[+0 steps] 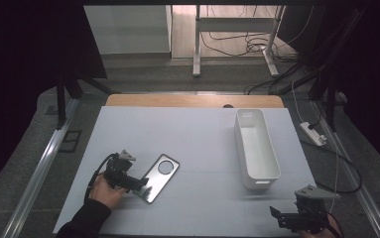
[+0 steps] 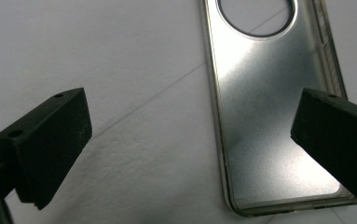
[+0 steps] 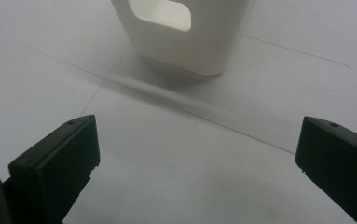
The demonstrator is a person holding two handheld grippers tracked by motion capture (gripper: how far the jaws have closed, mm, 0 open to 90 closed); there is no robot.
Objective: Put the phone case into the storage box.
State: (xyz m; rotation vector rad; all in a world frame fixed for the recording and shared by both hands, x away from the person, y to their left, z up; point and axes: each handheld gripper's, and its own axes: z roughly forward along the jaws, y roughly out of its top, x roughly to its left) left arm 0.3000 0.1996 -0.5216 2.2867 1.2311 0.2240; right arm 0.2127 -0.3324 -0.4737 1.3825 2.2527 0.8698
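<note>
The room is lying mostly in darkness, and the pale worktop [image 1: 187, 144] is catching the light, with cables running over the floor behind its far edge. A thin metallic phone case [image 1: 157, 177] is lying flat near the front left corner of the worktop, its round cut-out pointing toward the far edge. The left gripper [image 1: 137, 184] is hovering at the near end of the case with its jaws wide apart; in the left gripper view one jaw is hanging over the case [image 2: 269, 112] and the other over bare worktop. I am thinking this is risky: the case is flat and smooth, so closing jaws could slide over it, push it sideways, or pinch one edge only and let it tip out. The right gripper [image 1: 296, 218] is waiting at the front right corner, jaws also wide and holding nothing, just before the near end of the white bin [image 1: 257, 148], which a careless move could be knocking.
</note>
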